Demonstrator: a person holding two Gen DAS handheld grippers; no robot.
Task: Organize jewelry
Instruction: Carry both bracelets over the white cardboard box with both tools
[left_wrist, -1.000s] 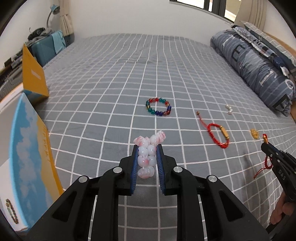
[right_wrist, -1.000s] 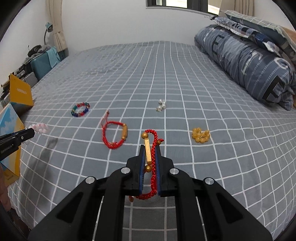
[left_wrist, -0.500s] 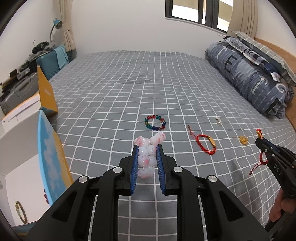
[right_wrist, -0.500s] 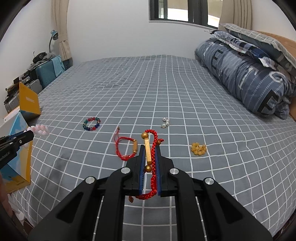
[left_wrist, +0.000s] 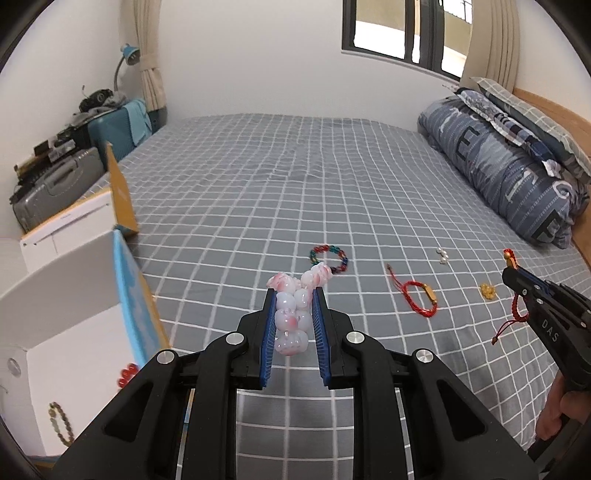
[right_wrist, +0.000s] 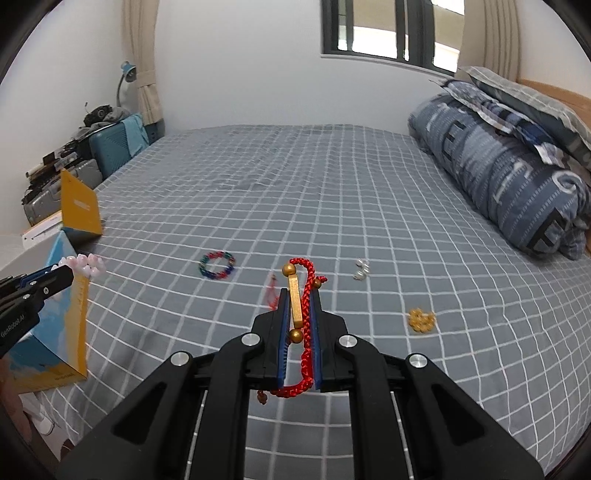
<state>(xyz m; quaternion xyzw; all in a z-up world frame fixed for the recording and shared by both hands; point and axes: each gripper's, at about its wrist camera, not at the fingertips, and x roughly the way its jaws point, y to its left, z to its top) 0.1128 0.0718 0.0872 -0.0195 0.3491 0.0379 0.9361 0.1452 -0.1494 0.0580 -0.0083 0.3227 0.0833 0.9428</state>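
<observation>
My left gripper (left_wrist: 294, 295) is shut on a pink-and-white bead bracelet (left_wrist: 291, 317), held above the grey checked bed. My right gripper (right_wrist: 298, 299) is shut on a red cord bracelet with a gold bar (right_wrist: 295, 301), its cord hanging below the jaws. Each gripper shows in the other's view: the right gripper (left_wrist: 511, 277) at the right edge, the left gripper (right_wrist: 62, 275) at the left edge. On the bed lie a multicoloured bead bracelet (left_wrist: 328, 258), a second red cord bracelet (left_wrist: 419, 301), small pearl pieces (left_wrist: 441, 254) and a yellow bead cluster (left_wrist: 487, 290).
An open white box with a blue and yellow lid (left_wrist: 74, 295) stands at the bed's left edge, with a red bead piece (left_wrist: 127, 373) and a brown bead bracelet (left_wrist: 59, 422) inside. A rolled quilt (left_wrist: 509, 173) lies along the right. Suitcases (left_wrist: 114, 129) stand beyond the left edge.
Both grippers have risen with their bracelets still gripped, and the views now take in more of the room. The open box has come further into the left wrist view.
</observation>
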